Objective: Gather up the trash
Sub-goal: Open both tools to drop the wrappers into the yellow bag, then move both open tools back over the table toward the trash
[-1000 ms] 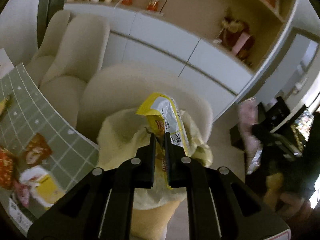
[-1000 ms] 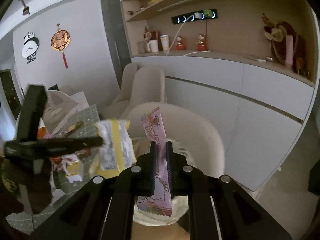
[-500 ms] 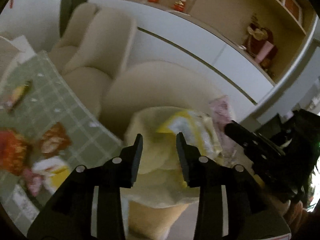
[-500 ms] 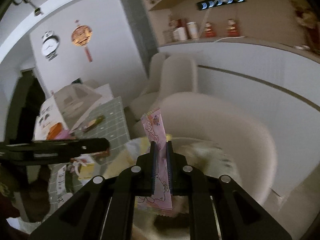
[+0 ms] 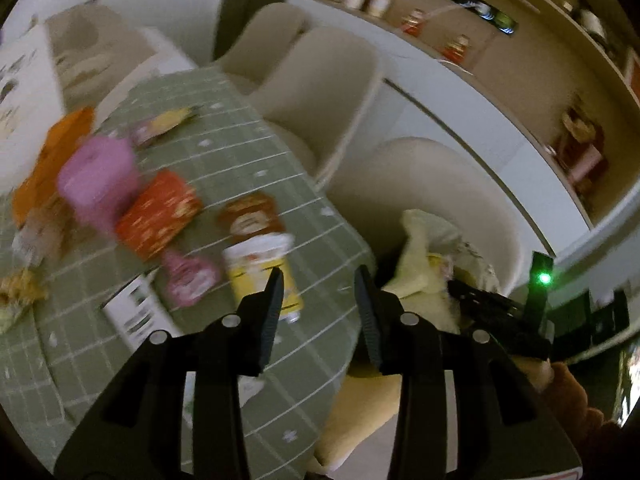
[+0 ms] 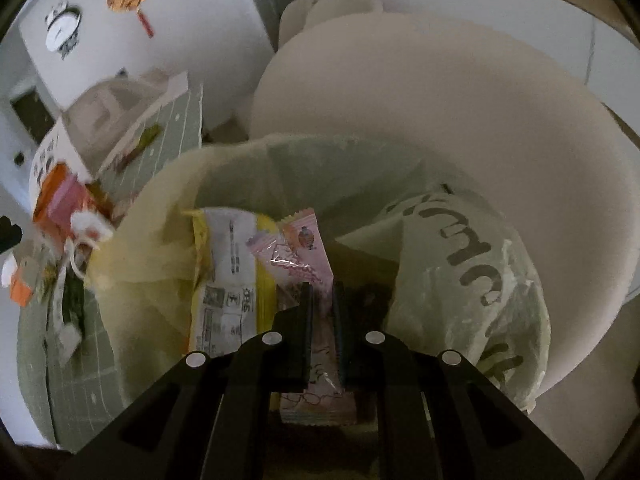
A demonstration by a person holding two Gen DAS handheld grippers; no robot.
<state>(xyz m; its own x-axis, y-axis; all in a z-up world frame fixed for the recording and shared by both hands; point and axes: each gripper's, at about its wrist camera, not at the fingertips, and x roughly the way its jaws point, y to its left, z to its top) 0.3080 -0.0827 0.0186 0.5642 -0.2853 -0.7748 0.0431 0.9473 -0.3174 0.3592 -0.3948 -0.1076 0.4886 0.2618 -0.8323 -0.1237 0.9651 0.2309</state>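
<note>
— Since a second ago, what has changed?

— Left tool has let go of the yellow wrapper and swung away from the trash bag to hang over the green checked bench, its jaws now apart and holding nothing. Right tool has dropped toward the bag mouth.

— And the right one's grip?

— Clamped on one pink wrapper, which stands upright just inside the bag, touching the yellow wrapper on its left.

— So the bag holds how many?

— Two wrappers that I can count, the yellow one resting loose against the bag's left wall. That bag sits on a cream round chair.

— What remains on the bench?

— Beside the bag's left edge lies one yellow-and-white packet, then one brown packet, one red packet, and one small pink packet. Farther items are too blurred to count.
</note>
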